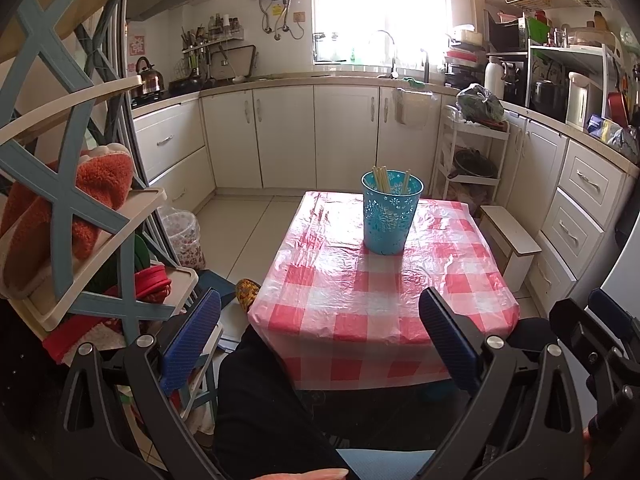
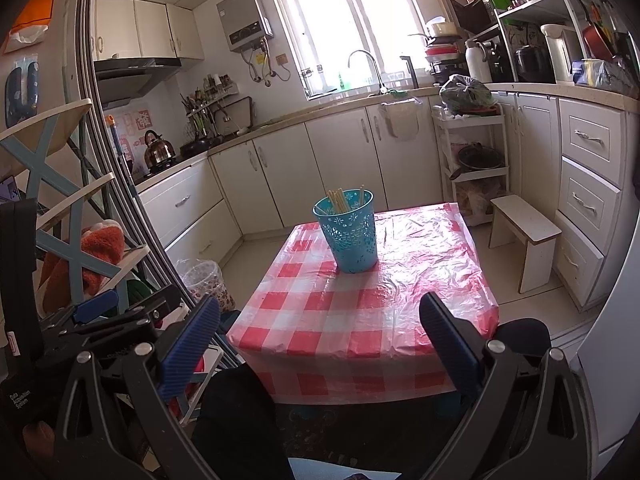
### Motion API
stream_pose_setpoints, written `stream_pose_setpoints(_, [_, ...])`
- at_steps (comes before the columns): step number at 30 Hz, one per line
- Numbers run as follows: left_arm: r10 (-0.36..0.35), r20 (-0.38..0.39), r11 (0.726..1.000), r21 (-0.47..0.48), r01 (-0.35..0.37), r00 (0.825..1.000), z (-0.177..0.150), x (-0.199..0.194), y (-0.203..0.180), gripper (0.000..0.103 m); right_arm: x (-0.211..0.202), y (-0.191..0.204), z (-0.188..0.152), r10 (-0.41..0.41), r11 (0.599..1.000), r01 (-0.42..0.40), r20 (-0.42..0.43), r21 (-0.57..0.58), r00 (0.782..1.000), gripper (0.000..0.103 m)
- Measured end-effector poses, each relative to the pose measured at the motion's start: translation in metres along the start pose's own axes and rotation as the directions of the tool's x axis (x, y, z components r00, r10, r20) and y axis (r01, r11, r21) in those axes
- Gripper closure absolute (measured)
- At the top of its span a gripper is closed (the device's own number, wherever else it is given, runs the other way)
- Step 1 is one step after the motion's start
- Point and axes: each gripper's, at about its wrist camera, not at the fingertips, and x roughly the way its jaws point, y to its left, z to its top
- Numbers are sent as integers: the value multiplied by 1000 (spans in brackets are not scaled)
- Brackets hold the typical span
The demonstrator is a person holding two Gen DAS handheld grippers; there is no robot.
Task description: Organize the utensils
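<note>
A turquoise perforated holder [image 1: 391, 216] [image 2: 347, 232] stands upright at the far end of a low table covered in a red-and-white checked plastic cloth [image 1: 360, 300] [image 2: 360, 312]. Several pale chopsticks [image 1: 382, 179] [image 2: 339, 200] stick up inside it. My left gripper [image 1: 320, 340] hangs open well short of the table's near edge, with nothing between its blue-padded fingers. My right gripper [image 2: 320, 344] is likewise open and empty, held back from the table. Each gripper shows at the edge of the other's view.
A person's dark-clothed legs [image 1: 272, 408] sit below the grippers. A blue-and-cream shelf rack [image 1: 60, 200] with orange cloth stands at the left, a bin [image 1: 184, 240] beside it. A small white stool [image 2: 524, 236] and white cabinets stand at the right.
</note>
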Motion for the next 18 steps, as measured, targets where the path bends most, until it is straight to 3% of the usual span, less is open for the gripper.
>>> stream_pose_setpoints(18, [-3,-1,1000,3,3,1000,-2,-2,-1,8,0,-2,0,-1,1000,1,-8,7,1000,7])
